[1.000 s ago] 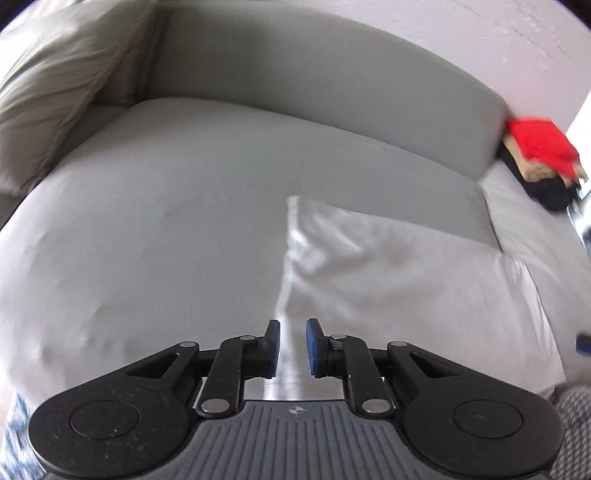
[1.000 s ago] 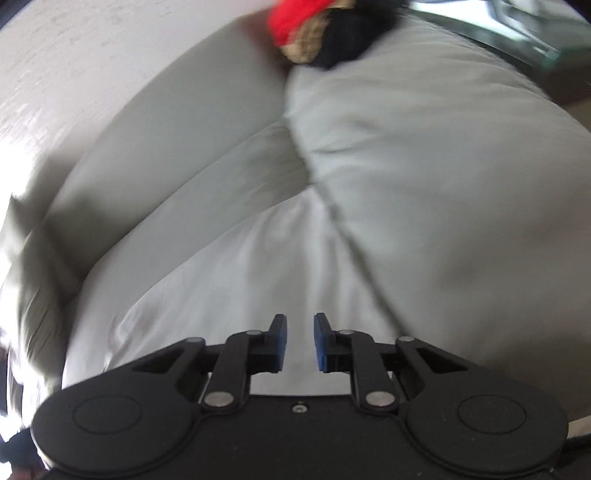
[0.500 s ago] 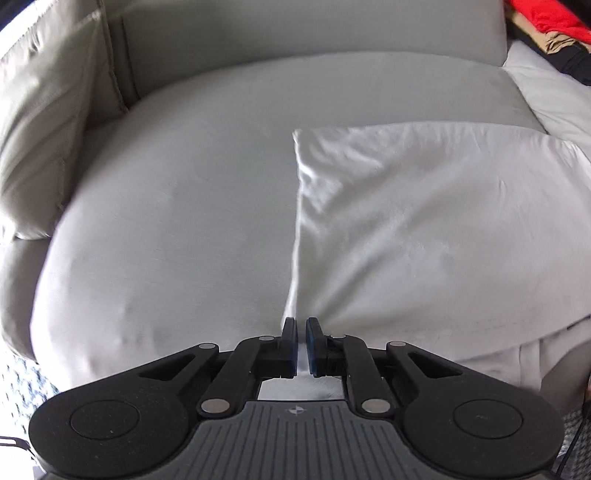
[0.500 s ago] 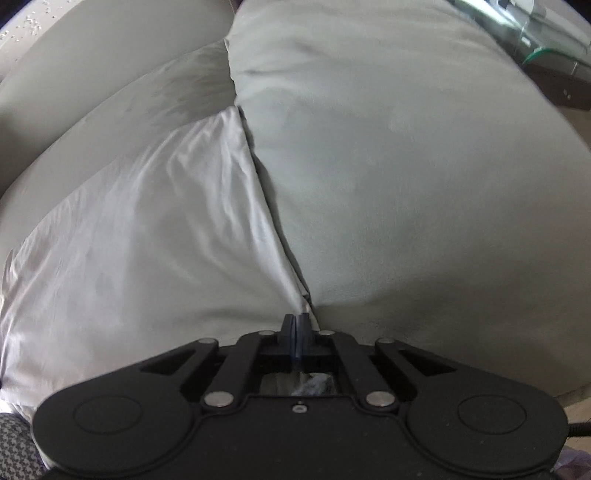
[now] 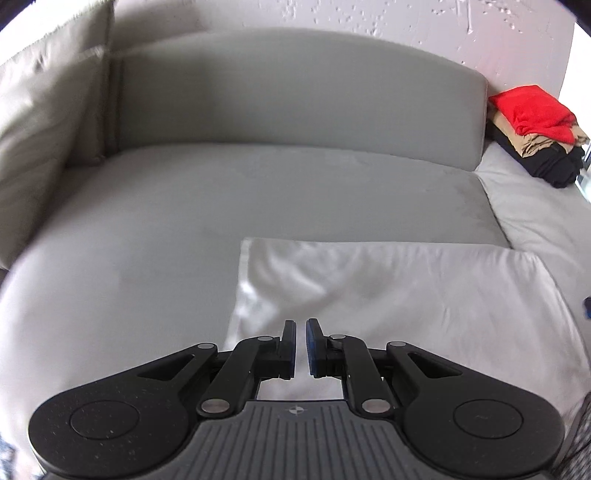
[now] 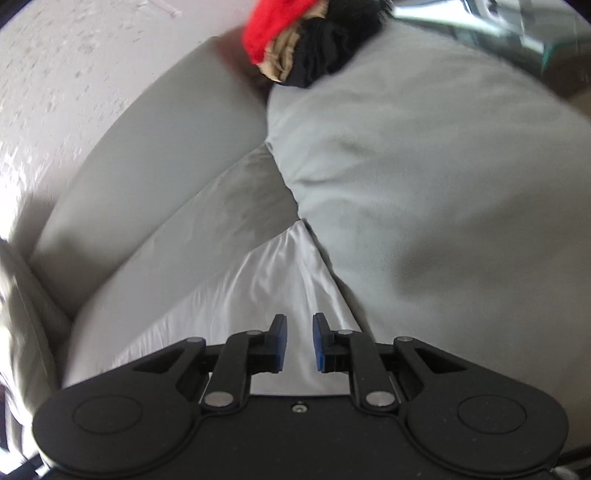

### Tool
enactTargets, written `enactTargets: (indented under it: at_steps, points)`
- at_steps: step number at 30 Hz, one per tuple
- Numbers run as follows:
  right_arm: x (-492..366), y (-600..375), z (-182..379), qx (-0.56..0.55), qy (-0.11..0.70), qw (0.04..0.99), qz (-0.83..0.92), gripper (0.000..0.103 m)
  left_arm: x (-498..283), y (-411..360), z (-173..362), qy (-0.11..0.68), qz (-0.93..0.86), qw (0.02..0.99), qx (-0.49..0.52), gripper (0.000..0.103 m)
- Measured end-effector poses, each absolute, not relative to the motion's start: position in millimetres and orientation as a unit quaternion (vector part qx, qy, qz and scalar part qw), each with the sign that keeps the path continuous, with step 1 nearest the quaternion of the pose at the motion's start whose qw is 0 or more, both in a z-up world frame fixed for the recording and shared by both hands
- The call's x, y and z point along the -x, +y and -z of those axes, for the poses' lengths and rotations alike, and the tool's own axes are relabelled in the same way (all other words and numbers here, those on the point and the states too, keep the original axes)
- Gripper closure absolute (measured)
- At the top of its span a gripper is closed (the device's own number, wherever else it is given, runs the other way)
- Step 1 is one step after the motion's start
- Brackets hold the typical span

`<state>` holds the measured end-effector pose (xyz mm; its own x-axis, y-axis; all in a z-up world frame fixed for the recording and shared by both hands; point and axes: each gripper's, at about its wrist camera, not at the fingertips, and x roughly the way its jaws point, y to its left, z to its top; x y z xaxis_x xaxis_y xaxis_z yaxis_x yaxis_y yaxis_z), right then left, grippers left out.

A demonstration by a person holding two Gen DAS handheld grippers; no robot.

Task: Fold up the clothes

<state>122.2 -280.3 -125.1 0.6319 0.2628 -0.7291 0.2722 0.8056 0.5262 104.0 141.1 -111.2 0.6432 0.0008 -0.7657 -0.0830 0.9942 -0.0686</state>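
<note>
We count two grippers, one white cloth and one pile of three garments. The left gripper [image 5: 300, 345] stands slightly spread, nothing between its pads, over the white cloth [image 5: 399, 291], which lies flat on the grey sofa [image 5: 258, 192] just ahead and to its right. The right gripper [image 6: 299, 343] is opening, its gap empty, above the same cloth [image 6: 258, 295]. The pile [image 5: 535, 129], red over tan over black, sits far ahead to the right. The right wrist view cuts this pile [image 6: 306, 40] at its top edge and blurs it; only there we see a glass surface [image 6: 498, 33]. Only the left view shows the cloth's full outline.
</note>
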Motion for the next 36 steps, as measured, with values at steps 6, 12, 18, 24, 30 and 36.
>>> enactTargets:
  at_steps: [6,12,18,24,30,36]
  points:
    - [-152.2,-272.4,163.7,-0.336,0.472,0.814,-0.03,0.089,-138.5,136.6,149.0,0.456,-0.059,0.887,0.043,0.091]
    - [-149.4,-268.0,154.9,-0.221,0.458,0.857,0.079,0.103,-141.4,156.5,151.1,0.466,-0.202,0.861,0.023,0.094]
    - [-143.3,-270.0,132.9,-0.265,0.422,0.864,0.064,0.096,-127.5,157.1,132.1,0.405,-0.152,0.899,0.073,0.095]
    - [-163.9,-265.7,138.9,-0.359,0.396,0.845,-0.027,0.089,-147.2,122.7,126.2,0.379,-0.001,0.921,0.088,0.094]
    - [-196.7,-222.3,169.1,-0.364,0.423,0.819,-0.133,0.088,-189.2,56.4,154.1,0.407,0.091,0.909,0.01,0.094]
    - [-226.0,-206.1,199.9,-0.355,0.441,0.812,-0.142,0.102,-227.0,58.1,182.3,0.405,0.051,0.913,0.02,0.091]
